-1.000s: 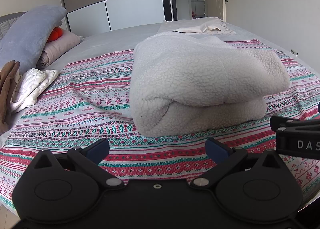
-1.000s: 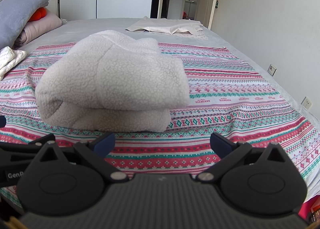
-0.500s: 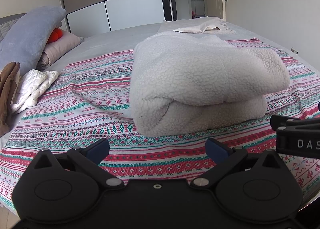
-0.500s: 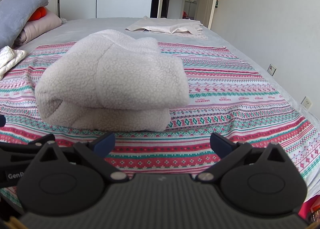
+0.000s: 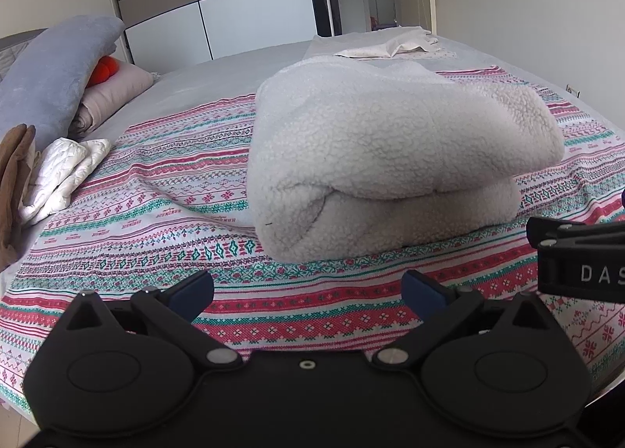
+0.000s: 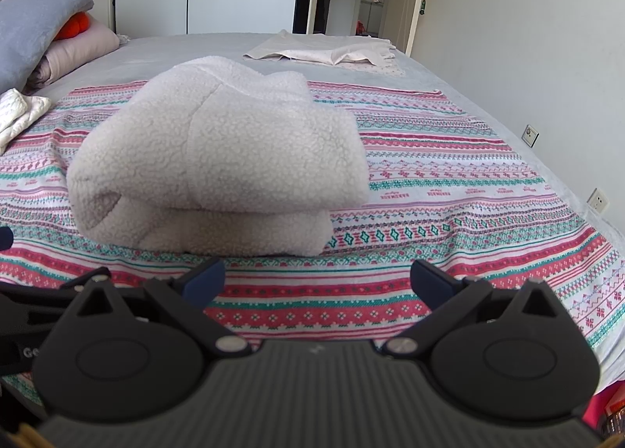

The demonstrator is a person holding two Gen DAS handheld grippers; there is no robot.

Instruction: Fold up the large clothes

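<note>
Left wrist view: folded fleece garment on the patterned blanket.
Left gripper and right gripper hover near the garment, jaws spread wide, holding nothing.

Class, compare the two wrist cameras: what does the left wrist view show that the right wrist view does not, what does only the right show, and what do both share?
Only the left view shows the brown garment at the bed's edge. Only the right view shows the two wall sockets. Both show the folded fleece on the striped blanket, the grey pillow, the wardrobe, and the left gripper and right gripper open, touching nothing.
</note>
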